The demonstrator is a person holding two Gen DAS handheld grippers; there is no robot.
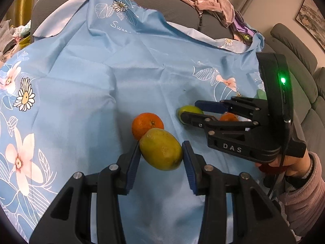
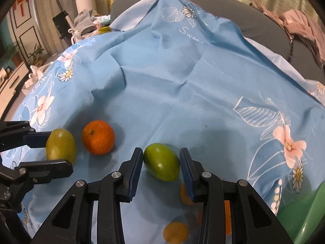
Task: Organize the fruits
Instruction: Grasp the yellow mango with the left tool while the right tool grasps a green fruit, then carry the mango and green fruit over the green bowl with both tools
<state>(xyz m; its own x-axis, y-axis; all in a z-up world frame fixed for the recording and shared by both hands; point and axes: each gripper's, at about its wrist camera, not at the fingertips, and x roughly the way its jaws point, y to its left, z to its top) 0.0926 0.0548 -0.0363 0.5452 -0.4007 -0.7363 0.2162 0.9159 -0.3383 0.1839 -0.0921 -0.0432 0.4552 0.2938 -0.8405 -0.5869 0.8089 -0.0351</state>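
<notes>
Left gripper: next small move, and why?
Probably lower the left gripper, carrying the yellow-green fruit, beside the orange on the blue cloth. The fruit sits pinched between both pads, seemingly lifted.

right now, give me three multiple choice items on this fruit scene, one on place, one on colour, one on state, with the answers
1. Where does the orange lie?
A. on the blue floral cloth, beside the yellow-green fruit
B. inside a basket
C. between the jaws of the right hand-held gripper

2. What colour is the fruit between the right hand-held gripper's pads?
A. red
B. green
C. purple

3. How does the left hand-held gripper stand?
A. wide open over bare cloth
B. gripping the orange
C. closed on the yellow-green fruit

Answers:
1. A, the orange sits on the cloth next to the yellow-green fruit, clear of both grippers.
2. B, the green fruit between those pads is plainly green.
3. C, the left wrist view shows both pads against the sides of that fruit.
</notes>
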